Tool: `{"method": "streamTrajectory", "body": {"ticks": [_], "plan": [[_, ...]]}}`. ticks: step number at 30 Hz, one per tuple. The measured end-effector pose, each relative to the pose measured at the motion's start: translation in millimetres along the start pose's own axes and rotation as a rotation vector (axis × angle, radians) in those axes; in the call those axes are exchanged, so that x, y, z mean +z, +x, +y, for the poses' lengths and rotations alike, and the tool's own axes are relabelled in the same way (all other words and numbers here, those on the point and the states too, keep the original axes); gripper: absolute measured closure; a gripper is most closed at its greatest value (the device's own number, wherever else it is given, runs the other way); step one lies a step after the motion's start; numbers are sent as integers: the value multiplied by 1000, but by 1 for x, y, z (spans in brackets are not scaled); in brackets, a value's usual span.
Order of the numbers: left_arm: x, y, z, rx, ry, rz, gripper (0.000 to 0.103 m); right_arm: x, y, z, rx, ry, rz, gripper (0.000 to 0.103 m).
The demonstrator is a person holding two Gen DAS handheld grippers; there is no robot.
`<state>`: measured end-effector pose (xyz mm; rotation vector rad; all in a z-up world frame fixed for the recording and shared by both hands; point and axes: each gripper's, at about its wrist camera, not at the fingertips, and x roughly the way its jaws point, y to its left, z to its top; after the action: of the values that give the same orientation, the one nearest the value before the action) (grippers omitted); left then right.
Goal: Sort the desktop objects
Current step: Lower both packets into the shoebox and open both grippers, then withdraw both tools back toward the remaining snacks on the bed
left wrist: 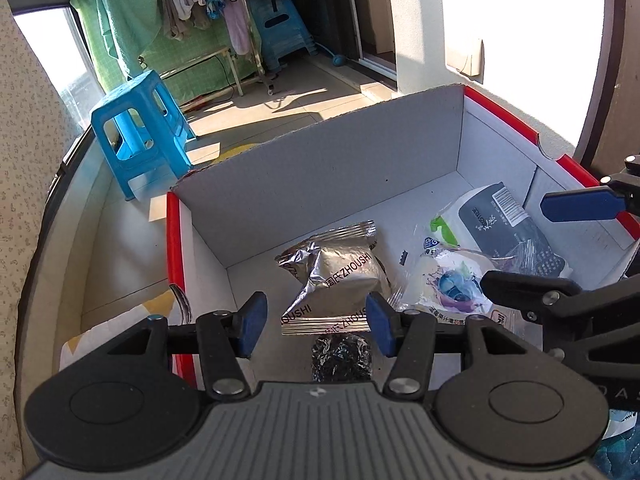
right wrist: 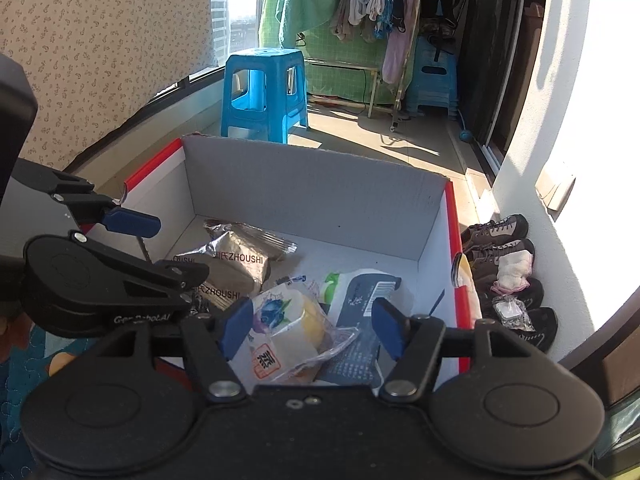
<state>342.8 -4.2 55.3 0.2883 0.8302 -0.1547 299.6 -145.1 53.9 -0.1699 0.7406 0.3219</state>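
Note:
An open cardboard box (left wrist: 320,168) (right wrist: 320,200), white inside and red outside, holds the objects. My left gripper (left wrist: 315,322) (right wrist: 182,248) is open above a silver ZHOUSHI packet (left wrist: 332,280) (right wrist: 236,264); there is a gap at its left pad. A second silver packet lies under the first. A black crinkled item (left wrist: 342,358) sits below the fingers. My right gripper (right wrist: 312,330) (left wrist: 516,242) is open over a clear-wrapped blueberry pastry (right wrist: 288,328) (left wrist: 448,284) and a dark wipes pack (right wrist: 360,312) (left wrist: 508,220), without squeezing either.
A blue plastic stool (left wrist: 140,136) (right wrist: 264,92) stands beyond the box. Shoes (right wrist: 504,248) line the wall to the box's right. A drying rack with clothes (right wrist: 380,4) is at the back. A patterned blue cloth (right wrist: 24,360) lies under the box.

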Motion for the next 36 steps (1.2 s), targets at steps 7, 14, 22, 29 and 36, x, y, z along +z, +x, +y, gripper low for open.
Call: {"method": "streamTrajectory", "body": {"ticks": [7, 14, 22, 29, 36], "plan": [[0, -22, 2, -3, -13, -26, 50, 0, -19, -1, -3, -5, -20, 37], [-4, -52, 0, -20, -23, -47, 50, -3, -44, 0, 1, 2, -37, 37], [-14, -86, -6, -38, -24, -68, 50, -9, -72, 4, 16, 13, -53, 35], [-32, -119, -14, -58, -17, -99, 41, -22, -105, 8, 46, 22, -84, 30], [-54, -146, -23, -76, 2, -116, 41, -42, -126, 11, 65, 13, -98, 28]]}}
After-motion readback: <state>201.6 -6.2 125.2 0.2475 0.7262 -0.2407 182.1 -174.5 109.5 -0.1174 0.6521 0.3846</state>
